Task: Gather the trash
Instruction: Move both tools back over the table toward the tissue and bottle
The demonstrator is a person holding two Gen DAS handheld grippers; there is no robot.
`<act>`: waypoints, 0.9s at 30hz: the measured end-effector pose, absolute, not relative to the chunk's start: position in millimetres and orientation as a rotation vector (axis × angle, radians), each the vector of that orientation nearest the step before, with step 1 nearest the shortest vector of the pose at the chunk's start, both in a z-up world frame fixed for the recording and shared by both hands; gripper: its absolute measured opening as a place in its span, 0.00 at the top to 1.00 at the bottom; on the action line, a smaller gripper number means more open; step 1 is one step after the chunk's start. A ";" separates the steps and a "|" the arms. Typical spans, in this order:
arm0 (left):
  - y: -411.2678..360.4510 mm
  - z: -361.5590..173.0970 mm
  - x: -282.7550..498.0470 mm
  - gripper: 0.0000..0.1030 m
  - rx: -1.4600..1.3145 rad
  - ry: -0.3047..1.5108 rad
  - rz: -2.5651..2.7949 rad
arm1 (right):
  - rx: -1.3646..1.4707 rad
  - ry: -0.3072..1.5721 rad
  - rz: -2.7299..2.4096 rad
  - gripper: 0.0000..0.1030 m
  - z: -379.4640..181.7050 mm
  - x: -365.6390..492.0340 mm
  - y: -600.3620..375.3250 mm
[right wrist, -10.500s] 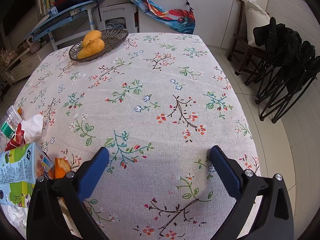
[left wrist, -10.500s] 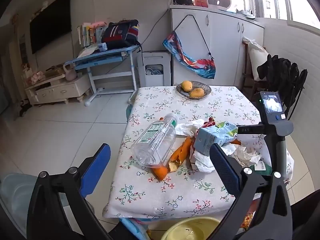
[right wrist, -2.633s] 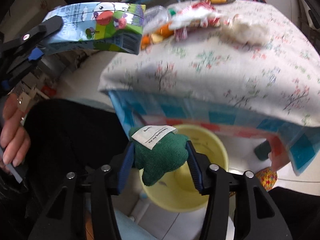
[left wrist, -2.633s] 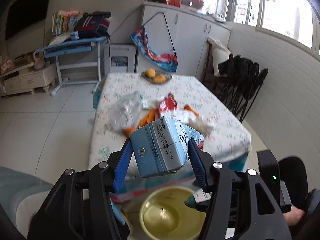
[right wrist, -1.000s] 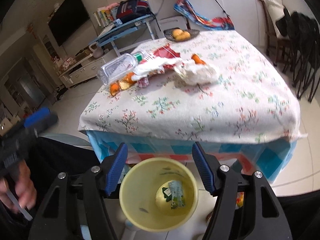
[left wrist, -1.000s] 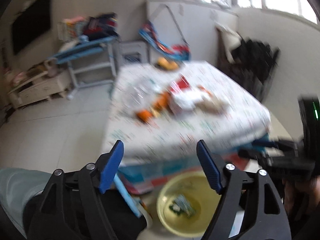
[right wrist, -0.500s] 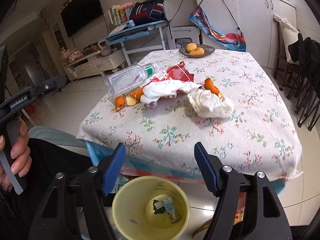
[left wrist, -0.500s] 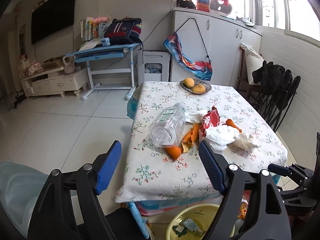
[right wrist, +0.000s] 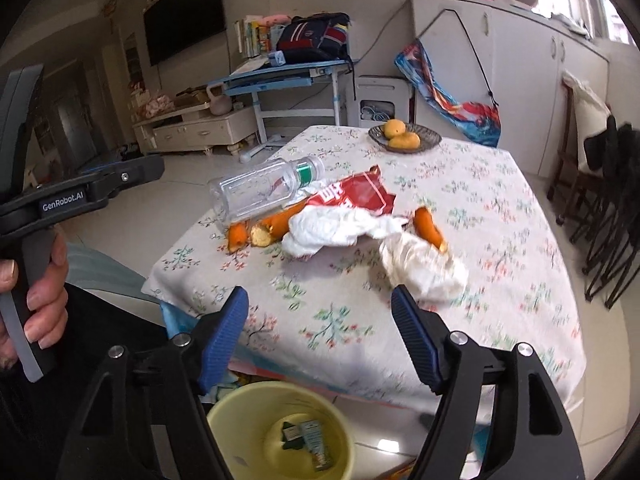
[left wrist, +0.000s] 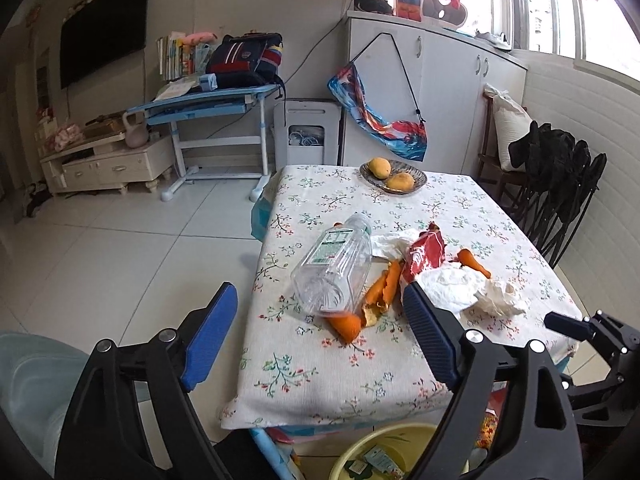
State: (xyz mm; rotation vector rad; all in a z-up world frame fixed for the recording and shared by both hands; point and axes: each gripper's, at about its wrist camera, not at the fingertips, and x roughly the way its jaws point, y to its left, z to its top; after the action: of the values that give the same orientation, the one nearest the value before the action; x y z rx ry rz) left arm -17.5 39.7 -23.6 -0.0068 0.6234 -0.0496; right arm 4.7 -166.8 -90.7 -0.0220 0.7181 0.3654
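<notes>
On the flowered table (left wrist: 328, 364) lies a heap of trash: a clear plastic bottle (left wrist: 336, 264) (right wrist: 260, 192), orange peels (left wrist: 372, 300) (right wrist: 264, 228), a red wrapper (left wrist: 426, 254) (right wrist: 352, 196) and crumpled white tissue (left wrist: 460, 292) (right wrist: 424, 268). A yellow bin (right wrist: 240, 420) (left wrist: 360, 452) stands on the floor below the near table edge, with a carton (right wrist: 312, 436) inside. My left gripper (left wrist: 318, 300) hovers short of the bottle, jaws opening, nothing between them. My right gripper (right wrist: 320, 296) hangs above the bin, jaws opening and empty.
A dish of mangoes (left wrist: 392, 176) sits at the table's far end. Dark folding chairs (left wrist: 560, 184) stand to the right. A blue desk (left wrist: 208, 100) stands across the tiled floor on the left. A hand (right wrist: 36, 296) grips the left tool's handle.
The carton and the green cloth left the jaws and lie in the bin. Both grippers have spread wider and lifted, so the table top now fills more of each view.
</notes>
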 end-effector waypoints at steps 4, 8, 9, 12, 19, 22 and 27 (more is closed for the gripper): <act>37.9 -27.0 -9.7 0.20 -0.008 0.637 -0.046 | -0.049 0.721 0.372 0.30 -88.5 17.1 -171.1; 31.6 -28.3 -4.1 0.19 0.012 0.638 -0.050 | -0.076 0.730 0.391 0.30 -89.9 22.6 -169.5; 30.2 -28.7 -3.2 0.19 0.017 0.638 -0.050 | -0.087 0.733 0.399 0.29 -90.3 24.0 -167.8; 27.4 -29.6 0.7 0.18 0.026 0.639 -0.049 | -0.113 0.737 0.418 0.29 -90.7 26.7 -164.1; 26.0 -31.6 8.5 0.17 0.033 0.644 -0.049 | -0.221 0.750 0.448 0.27 -93.3 36.5 -152.8; 26.5 -32.6 15.9 0.16 0.026 0.650 -0.047 | -0.259 0.771 0.457 0.27 -98.6 44.8 -151.3; 26.2 -35.8 32.0 0.16 0.018 0.670 -0.042 | -0.294 0.811 0.462 0.27 -108.6 63.9 -151.0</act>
State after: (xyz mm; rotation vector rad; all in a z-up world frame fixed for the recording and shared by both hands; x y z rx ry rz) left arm 32.0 26.2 -35.8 0.0176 0.6695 -0.0421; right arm 63.9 -151.0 -108.6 -0.2941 0.8113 0.4616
